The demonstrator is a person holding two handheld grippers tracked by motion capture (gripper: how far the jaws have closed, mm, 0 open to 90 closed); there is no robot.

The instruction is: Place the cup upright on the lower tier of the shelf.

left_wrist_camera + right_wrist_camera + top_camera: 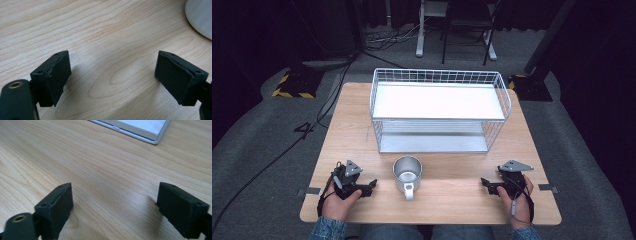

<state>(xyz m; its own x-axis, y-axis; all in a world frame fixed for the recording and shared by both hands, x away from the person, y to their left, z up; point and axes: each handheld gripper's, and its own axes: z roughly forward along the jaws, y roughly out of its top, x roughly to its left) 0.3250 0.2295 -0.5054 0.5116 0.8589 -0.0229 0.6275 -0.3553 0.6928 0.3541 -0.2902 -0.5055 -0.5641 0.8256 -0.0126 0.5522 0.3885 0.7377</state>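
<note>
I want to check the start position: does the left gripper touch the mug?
Apart. In the high view, bare table lies between the left gripper and the mug. Its own view shows open, empty jaws.

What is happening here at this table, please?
A person sits at a wooden table with a two-jaw gripper in each hand. The left gripper and the right gripper both rest low near the table's front edge, jaws apart with nothing between them. Between them stands a metal mug, upright, its handle toward the person, untouched. Behind it is a white wire shelf rack. Neither gripper touches the mug, so the handling has not begun.
</note>
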